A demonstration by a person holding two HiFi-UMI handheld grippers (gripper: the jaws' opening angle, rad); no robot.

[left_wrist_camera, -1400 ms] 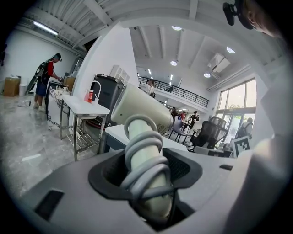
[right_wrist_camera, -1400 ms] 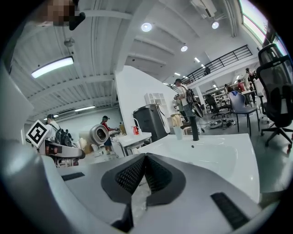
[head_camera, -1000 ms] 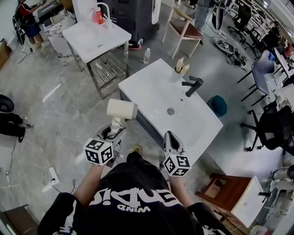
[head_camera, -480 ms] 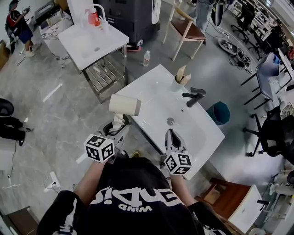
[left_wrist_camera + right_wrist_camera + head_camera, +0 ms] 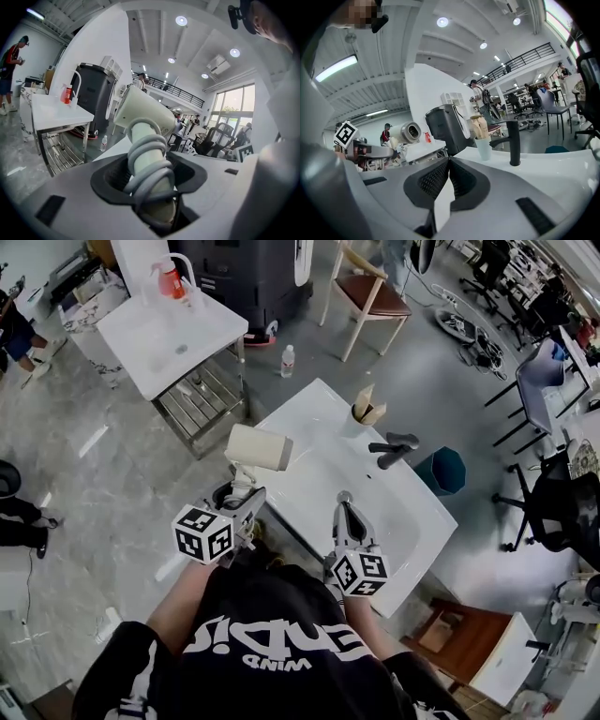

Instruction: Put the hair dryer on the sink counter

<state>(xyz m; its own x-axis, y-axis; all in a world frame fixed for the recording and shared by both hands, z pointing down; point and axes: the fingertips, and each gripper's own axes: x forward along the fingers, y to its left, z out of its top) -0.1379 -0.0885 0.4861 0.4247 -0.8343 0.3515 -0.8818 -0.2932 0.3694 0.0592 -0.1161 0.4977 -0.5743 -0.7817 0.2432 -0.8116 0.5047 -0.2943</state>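
While the hair dryer (image 5: 260,448) is carried by its handle, with the grey cord (image 5: 149,157) wound round that handle, the left gripper (image 5: 242,505) is clamped on handle and cord together; its jaws stand wide only because the bundle between them is thick. By this grip the cord is, it may be judged, prevented from dangling or catching. The cream barrel is held above the gripper, over the near left edge of the white sink counter (image 5: 314,442), and is not yet rested on it; one open end of the barrel is turned toward the right gripper (image 5: 343,510).

That right gripper is closed on nothing, its jaws brought together, and is held low over the front of the counter close to the basin drain (image 5: 344,495); no part in the carrying is taken by it. The black faucet (image 5: 392,448) and a cup (image 5: 356,420) of upright items are found at the far side; the bare stretch at the near left is therefore judged the likely spot for setting the dryer down.
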